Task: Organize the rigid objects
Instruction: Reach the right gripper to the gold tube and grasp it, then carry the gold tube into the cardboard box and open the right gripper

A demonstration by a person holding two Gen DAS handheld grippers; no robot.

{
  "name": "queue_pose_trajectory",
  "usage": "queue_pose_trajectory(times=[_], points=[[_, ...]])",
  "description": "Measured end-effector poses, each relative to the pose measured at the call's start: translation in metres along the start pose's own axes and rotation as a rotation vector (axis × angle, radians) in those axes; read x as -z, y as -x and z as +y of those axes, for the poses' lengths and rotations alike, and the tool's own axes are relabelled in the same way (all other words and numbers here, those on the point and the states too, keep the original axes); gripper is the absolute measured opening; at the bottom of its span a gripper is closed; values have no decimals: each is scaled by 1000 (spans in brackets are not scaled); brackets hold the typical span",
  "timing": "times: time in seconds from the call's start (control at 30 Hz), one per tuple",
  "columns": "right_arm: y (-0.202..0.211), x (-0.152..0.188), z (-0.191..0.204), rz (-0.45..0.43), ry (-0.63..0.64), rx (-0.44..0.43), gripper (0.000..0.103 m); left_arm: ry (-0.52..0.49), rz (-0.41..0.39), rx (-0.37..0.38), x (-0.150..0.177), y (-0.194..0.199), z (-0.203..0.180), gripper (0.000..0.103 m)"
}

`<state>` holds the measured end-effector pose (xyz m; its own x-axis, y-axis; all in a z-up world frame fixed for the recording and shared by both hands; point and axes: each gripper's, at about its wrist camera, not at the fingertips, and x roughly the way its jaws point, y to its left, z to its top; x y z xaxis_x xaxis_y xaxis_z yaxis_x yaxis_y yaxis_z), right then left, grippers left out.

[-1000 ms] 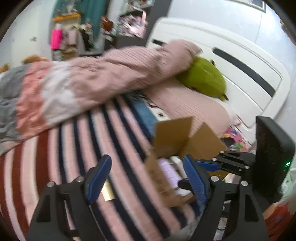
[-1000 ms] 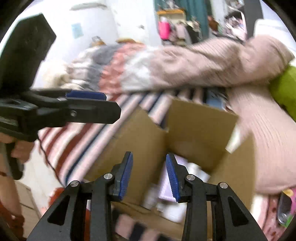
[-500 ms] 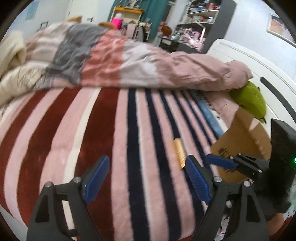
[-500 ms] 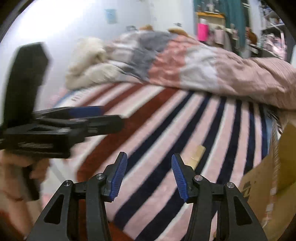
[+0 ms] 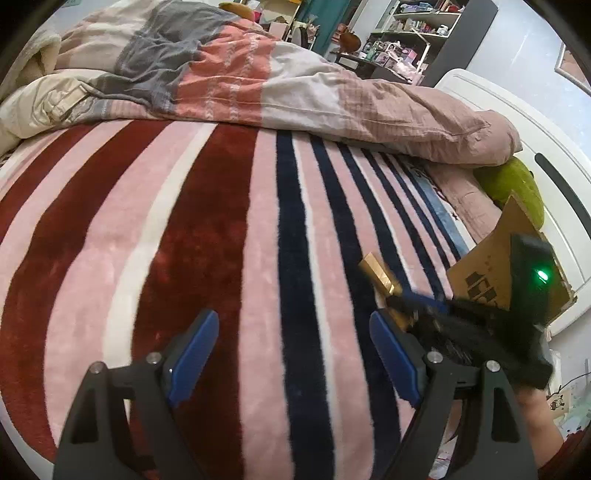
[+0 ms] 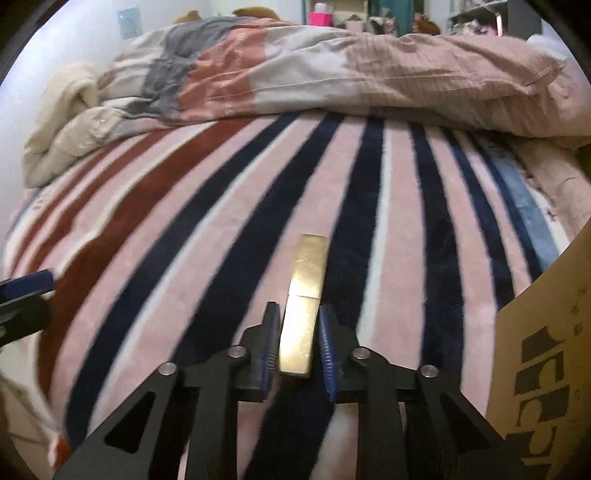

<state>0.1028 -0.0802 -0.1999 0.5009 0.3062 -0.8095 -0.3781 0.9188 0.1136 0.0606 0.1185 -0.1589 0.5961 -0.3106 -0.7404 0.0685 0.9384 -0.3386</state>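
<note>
A slim gold rectangular box (image 6: 304, 295) lies on the striped blanket (image 6: 184, 229). My right gripper (image 6: 298, 339) has its jaws around the near end of the gold box, with narrow gaps on both sides. The gold box also shows in the left wrist view (image 5: 380, 277), with the right gripper (image 5: 406, 302) over its near end. My left gripper (image 5: 291, 347) is wide open and empty above the blanket, left of the box. A cardboard box (image 5: 506, 266) stands at the right, and it also shows in the right wrist view (image 6: 546, 362).
A rumpled pink, grey and cream duvet (image 5: 258, 77) lies across the far side of the bed. A green plush (image 5: 517, 188) rests by the white headboard (image 5: 524, 122). Cluttered shelves (image 5: 417, 26) stand beyond the bed.
Both grippers swung left from the cardboard box to the blanket. My right gripper moved down onto the gold box and narrowed its jaws around it. The left gripper stayed open.
</note>
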Motion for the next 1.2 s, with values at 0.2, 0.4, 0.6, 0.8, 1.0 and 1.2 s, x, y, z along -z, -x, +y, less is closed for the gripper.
queue_pose_trajectory(times=[0.2,0.4,0.6,0.8,1.0,1.2], points=[[6,20,14,77,78,-135,14,-14,3,-5,2,5,-7,82],[0,21,28,72,165,-67,13,-20,11,-2,0,15,-11,82],[66,6,34,-70,196,-180,13,-67,-27,131,-25,36,-49,82],[145,-6,27,-259,210,-233,13,-139,-36,314,-60,50,-114,73],[201,-2,-11,-393,184,-200,13,-208,-16,448,-86,44,-182,45],[222,2,-73,-413,93,-135,13,-339,41,440,-92,19,-261,37]])
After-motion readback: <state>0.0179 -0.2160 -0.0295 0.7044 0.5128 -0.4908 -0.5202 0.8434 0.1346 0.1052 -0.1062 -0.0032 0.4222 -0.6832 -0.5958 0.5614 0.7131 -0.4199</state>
